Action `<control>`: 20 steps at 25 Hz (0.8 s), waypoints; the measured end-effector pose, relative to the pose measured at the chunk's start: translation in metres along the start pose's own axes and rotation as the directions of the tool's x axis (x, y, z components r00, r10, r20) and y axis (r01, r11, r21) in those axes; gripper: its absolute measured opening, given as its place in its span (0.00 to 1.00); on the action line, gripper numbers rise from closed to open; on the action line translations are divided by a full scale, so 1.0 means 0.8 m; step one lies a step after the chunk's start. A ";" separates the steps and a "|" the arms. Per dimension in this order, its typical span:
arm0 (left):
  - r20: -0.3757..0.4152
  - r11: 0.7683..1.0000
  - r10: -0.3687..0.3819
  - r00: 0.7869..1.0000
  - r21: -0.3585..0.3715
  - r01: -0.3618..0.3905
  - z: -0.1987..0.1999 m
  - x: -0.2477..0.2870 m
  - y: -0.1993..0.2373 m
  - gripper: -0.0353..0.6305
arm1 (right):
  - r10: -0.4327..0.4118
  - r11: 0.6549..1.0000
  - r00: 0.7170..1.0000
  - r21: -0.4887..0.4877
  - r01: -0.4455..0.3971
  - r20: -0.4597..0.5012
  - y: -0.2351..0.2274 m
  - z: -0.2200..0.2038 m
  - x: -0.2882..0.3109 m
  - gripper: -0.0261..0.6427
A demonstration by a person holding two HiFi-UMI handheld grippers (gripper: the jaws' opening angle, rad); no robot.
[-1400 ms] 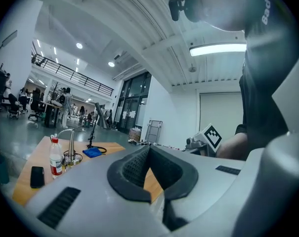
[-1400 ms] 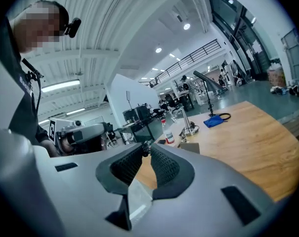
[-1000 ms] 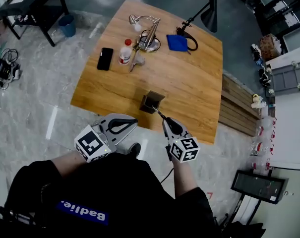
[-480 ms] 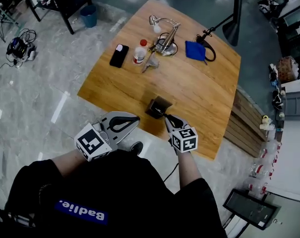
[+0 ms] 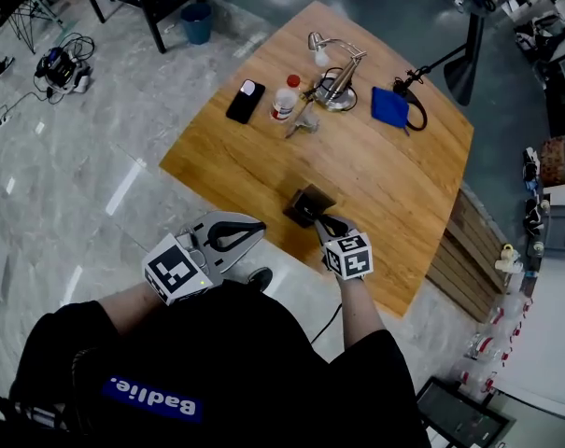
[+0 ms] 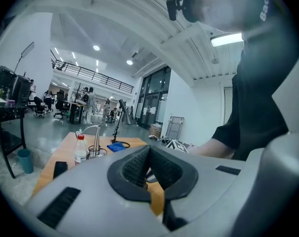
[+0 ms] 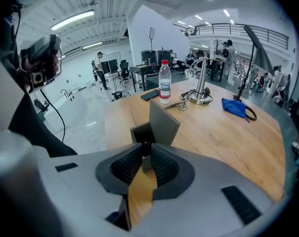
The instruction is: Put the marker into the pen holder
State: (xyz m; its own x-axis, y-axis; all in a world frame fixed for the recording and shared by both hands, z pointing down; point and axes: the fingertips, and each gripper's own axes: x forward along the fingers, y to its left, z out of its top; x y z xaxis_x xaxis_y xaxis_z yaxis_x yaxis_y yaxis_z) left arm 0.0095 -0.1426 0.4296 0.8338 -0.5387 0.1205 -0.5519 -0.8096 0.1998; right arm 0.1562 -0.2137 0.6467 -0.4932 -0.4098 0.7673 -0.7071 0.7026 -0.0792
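Note:
The pen holder (image 5: 308, 203), a dark square box, stands near the front edge of the wooden table (image 5: 394, 175). My right gripper (image 5: 323, 221) hovers right at its near side, shut on a thin black marker (image 7: 146, 146) that points towards the holder (image 7: 159, 122). In the right gripper view only the marker's stub shows between the pads, and its tip is hidden. My left gripper (image 5: 233, 236) is held back over the floor near my body, off the table, its jaws (image 6: 149, 154) closed together with nothing in them.
At the table's far side stand a black phone (image 5: 246, 101), a clear bottle with a red cap (image 5: 285, 104), a metal desk lamp (image 5: 336, 77) and a blue cloth (image 5: 390, 105) with a black cable. A blue bin (image 5: 197, 21) sits on the floor beyond.
My right gripper has moved forward with the marker, from short of the pen holder to right against it. The left gripper has stayed where it was.

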 end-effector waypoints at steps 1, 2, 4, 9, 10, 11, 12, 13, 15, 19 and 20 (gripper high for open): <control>-0.002 1.000 0.009 1.000 -0.004 -0.009 -0.001 -0.002 0.001 0.06 | 0.003 1.000 1.000 -0.009 -0.003 -0.008 0.000 -0.002 0.003 0.13; -0.004 1.000 0.016 1.000 -0.006 -0.016 -0.002 -0.004 0.001 0.06 | 0.005 1.000 1.000 -0.018 -0.005 -0.016 0.000 -0.003 0.005 0.13; -0.008 1.000 0.026 1.000 -0.008 -0.026 -0.004 -0.008 0.001 0.06 | 0.007 0.999 0.999 -0.032 -0.008 -0.031 0.002 -0.007 0.010 0.13; -0.013 1.000 0.008 1.000 0.014 -0.008 -0.014 -0.010 -0.005 0.06 | 0.001 0.999 1.000 -0.036 -0.002 -0.025 0.005 -0.010 0.016 0.13; -0.014 1.000 0.006 1.000 0.012 -0.006 -0.014 -0.010 -0.006 0.06 | 0.001 0.999 1.000 -0.036 -0.001 -0.024 0.006 -0.010 0.016 0.13; -0.015 1.000 0.004 1.000 0.007 -0.004 -0.014 -0.009 -0.008 0.06 | 0.001 0.999 1.000 -0.036 -0.002 -0.025 0.007 -0.011 0.017 0.13; -0.016 1.000 0.002 1.000 0.005 -0.001 -0.014 -0.009 -0.008 0.06 | 0.002 0.999 1.000 -0.033 -0.003 -0.029 0.008 -0.013 0.018 0.13; -0.015 1.000 -0.002 1.000 0.007 0.002 -0.014 -0.008 -0.009 0.06 | 0.003 1.000 0.999 -0.030 -0.004 -0.034 0.009 -0.015 0.019 0.13; -0.012 1.000 -0.013 1.000 0.020 0.013 -0.012 -0.008 -0.011 0.06 | 0.002 1.000 0.999 -0.018 -0.003 -0.033 0.010 -0.015 0.020 0.13; -0.011 0.999 -0.030 0.999 0.018 0.031 -0.007 -0.007 -0.017 0.06 | -0.029 1.000 0.999 0.003 0.029 0.028 0.008 -0.005 0.007 0.18; -0.011 0.999 -0.034 0.999 0.015 0.034 -0.005 -0.006 -0.019 0.06 | -0.037 0.999 0.998 0.007 0.036 0.047 0.008 0.000 0.000 0.19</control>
State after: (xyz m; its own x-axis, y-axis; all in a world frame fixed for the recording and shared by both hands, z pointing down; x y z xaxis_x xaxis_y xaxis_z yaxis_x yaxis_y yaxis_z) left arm 0.0138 -0.1267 0.4302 0.8521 -0.5083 0.1247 -0.5233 -0.8308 0.1893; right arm 0.1519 -0.2089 0.6461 -0.4905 -0.4624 0.7387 -0.7281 0.6832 -0.0558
